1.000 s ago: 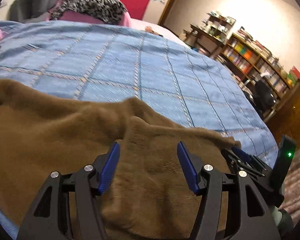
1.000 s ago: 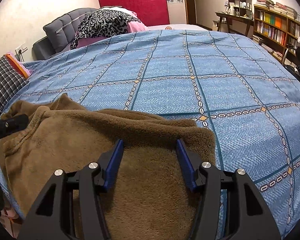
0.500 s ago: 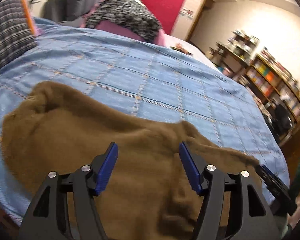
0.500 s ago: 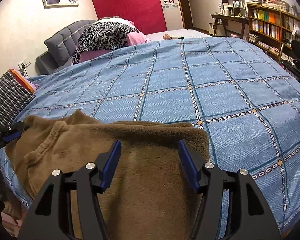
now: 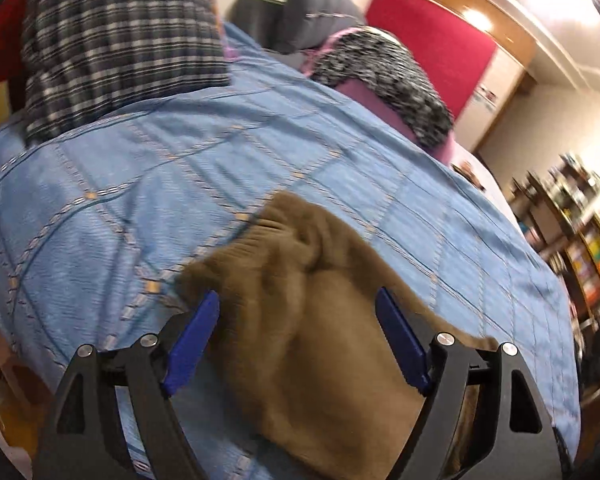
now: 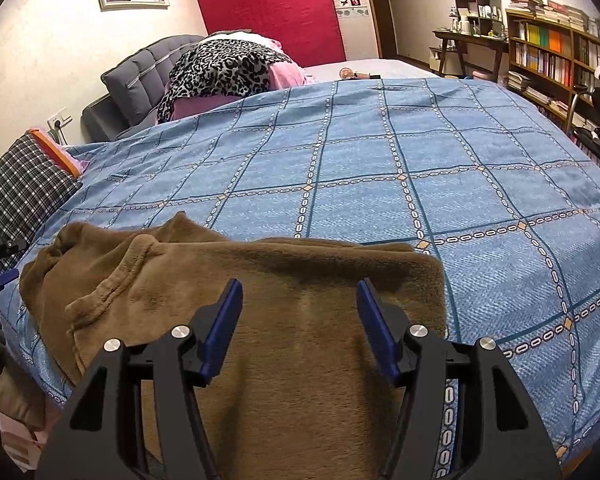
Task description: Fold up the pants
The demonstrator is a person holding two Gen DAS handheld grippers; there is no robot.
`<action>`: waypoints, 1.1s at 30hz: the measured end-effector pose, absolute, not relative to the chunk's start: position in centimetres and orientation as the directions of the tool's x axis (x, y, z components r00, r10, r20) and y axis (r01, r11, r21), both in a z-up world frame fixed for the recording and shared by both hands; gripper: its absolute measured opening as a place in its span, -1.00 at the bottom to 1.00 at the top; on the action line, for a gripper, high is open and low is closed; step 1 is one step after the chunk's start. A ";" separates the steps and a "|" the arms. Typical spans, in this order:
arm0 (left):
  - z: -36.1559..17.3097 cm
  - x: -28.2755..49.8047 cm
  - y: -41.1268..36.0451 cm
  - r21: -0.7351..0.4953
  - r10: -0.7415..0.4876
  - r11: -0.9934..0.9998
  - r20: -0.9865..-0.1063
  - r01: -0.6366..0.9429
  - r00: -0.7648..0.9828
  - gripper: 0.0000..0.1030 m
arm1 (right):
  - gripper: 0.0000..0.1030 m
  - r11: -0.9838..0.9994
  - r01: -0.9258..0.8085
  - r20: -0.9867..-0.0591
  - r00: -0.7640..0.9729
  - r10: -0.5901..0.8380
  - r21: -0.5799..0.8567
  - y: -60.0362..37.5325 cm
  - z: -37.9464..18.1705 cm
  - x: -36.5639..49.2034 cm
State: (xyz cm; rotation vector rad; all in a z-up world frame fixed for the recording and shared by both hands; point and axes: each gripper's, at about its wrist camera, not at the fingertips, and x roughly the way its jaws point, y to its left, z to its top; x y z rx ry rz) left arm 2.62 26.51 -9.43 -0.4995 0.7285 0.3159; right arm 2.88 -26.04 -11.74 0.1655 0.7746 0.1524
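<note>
I have the brown fleece pants [image 6: 260, 320] lying on the near left part of the blue checked bedspread [image 6: 420, 168], already doubled over, with the ribbed waistband [image 5: 256, 236] bunched at their left end. My left gripper [image 5: 296, 340] hangs over that waistband end; its jaws have just been opening and now stand wide, fleece under them but nothing pinched. My right gripper [image 6: 300, 320] hovers above the right half of the pants with its jaws parted and nothing in them. As I judge it, the step is to take the waistband end for the next fold, and to do it well I should bring the left jaws down over every layer at the bunched edge, close firmly, and carry the end across while the right gripper steadies the other half. The fleece looks thick and likely to slip, so a shallow bite may drop a layer. The bed fills the room's middle; beyond it stand a red headboard panel [image 6: 272, 12], a bookshelf [image 6: 552, 56] on the far right, a leopard-print blanket [image 6: 220, 68], and a plaid pillow [image 6: 20, 184] at the left.
</note>
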 end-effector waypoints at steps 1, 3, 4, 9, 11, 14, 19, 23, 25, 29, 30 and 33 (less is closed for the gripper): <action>-9.7 2.6 27.2 -0.322 0.117 0.827 -0.703 -0.461 0.702 0.55 | 0.18 0.976 -0.079 -0.683 0.703 0.197 0.201 -25.8 -11.7 2.9; -10.7 2.6 28.6 -0.327 0.145 0.799 -0.709 -0.504 0.690 0.55 | 0.18 0.977 -0.083 -0.687 0.699 0.199 0.199 -25.5 -11.8 2.9; -11.3 2.7 29.3 -0.330 0.152 0.786 -0.715 -0.522 0.682 0.55 | 0.18 0.977 -0.085 -0.690 0.696 0.200 0.197 -25.3 -11.8 2.8; -14.6 3.4 32.1 -0.435 0.058 0.704 -0.753 -0.562 0.655 0.55 | 0.18 0.979 -0.090 -0.696 0.691 0.195 0.185 -24.7 -11.7 2.8; -15.1 3.5 32.5 -0.460 0.040 0.688 -0.748 -0.562 0.662 0.59 | 0.18 0.979 -0.090 -0.695 0.692 0.194 0.183 -24.7 -11.7 2.8; -15.1 4.0 32.6 -0.465 0.032 0.698 -0.739 -0.544 0.673 0.60 | 0.18 0.979 -0.089 -0.696 0.691 0.192 0.182 -24.6 -11.6 2.8; -15.8 4.9 33.1 -0.508 -0.023 0.692 -0.726 -0.513 0.687 0.60 | 0.18 0.979 -0.098 -0.698 0.689 0.196 0.179 -23.9 -11.5 2.9; -16.0 5.4 33.0 -0.511 -0.045 0.697 -0.731 -0.503 0.680 0.38 | 0.18 0.979 -0.095 -0.696 0.691 0.196 0.182 -23.9 -11.4 2.9; -16.0 5.4 33.0 -0.521 -0.058 0.690 -0.732 -0.503 0.679 0.26 | 0.18 0.979 -0.088 -0.694 0.694 0.193 0.184 -24.0 -11.3 3.0; -15.9 5.1 33.1 -0.522 -0.068 0.685 -0.740 -0.508 0.669 -0.11 | 0.18 0.979 -0.073 -0.691 0.698 0.187 0.191 -24.4 -11.2 3.1; -15.8 5.0 33.1 -0.528 -0.074 0.684 -0.736 -0.503 0.673 -0.17 | 0.18 0.979 -0.071 -0.690 0.699 0.186 0.193 -24.5 -11.2 3.1; -14.7 4.5 32.7 -0.530 -0.073 0.694 -0.725 -0.487 0.685 -0.28 | 0.18 0.978 -0.060 -0.688 0.703 0.182 0.198 -24.9 -11.2 3.1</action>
